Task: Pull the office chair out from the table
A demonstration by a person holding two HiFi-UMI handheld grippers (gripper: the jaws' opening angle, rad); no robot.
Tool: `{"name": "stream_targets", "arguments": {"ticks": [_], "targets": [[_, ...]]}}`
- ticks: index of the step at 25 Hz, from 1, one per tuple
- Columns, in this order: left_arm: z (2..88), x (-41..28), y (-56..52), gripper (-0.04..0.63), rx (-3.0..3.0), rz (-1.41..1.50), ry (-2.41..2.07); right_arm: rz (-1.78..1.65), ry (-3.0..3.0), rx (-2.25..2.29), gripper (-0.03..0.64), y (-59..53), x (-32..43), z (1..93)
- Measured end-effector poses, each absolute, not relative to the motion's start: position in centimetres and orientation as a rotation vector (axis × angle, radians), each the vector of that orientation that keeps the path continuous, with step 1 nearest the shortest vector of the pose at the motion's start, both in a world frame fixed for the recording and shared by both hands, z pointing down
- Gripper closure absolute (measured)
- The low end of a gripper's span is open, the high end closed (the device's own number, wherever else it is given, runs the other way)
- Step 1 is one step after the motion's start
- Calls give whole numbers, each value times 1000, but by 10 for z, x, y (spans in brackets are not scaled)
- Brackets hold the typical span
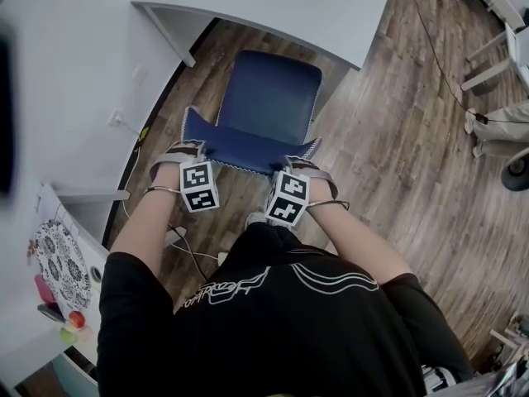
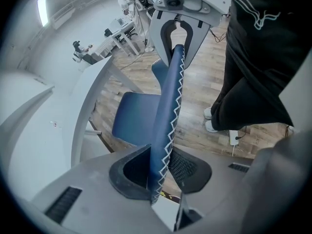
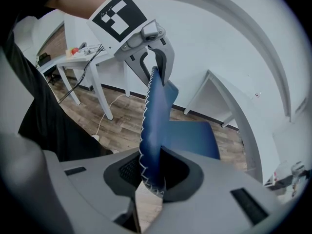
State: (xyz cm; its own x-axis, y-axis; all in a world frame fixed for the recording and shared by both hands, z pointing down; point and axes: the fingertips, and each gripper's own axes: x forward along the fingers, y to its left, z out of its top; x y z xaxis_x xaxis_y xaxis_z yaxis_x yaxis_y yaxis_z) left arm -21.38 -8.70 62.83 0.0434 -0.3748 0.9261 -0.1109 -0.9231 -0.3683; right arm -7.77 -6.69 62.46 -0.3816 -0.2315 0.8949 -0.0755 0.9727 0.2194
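A blue office chair (image 1: 273, 98) with white zigzag stitching stands on the wood floor, its seat partly out from under the white table (image 1: 306, 11). My left gripper (image 1: 188, 151) is shut on the left end of the chair's backrest (image 1: 248, 145). My right gripper (image 1: 299, 165) is shut on the right end of that same top edge. In the left gripper view the backrest (image 2: 165, 126) runs edge-on between the black pads (image 2: 187, 167). The right gripper view shows the backrest (image 3: 152, 140) clamped the same way, with the seat (image 3: 195, 136) beyond it.
A white wall runs along the left with a socket (image 1: 116, 118) and a cable on the floor. A small side table (image 1: 50, 288) with colourful items is at lower left. More white furniture (image 1: 496, 64) stands at the right. The person's black shirt fills the bottom.
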Motion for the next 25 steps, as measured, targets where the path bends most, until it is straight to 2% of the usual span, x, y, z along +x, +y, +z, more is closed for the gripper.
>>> {"name": "stream_targets", "arguments": {"ticks": [25], "targets": [[623,-232,-14,510,-2152,-1930,392,-73,-1922,312,523,12,-95,624]]}}
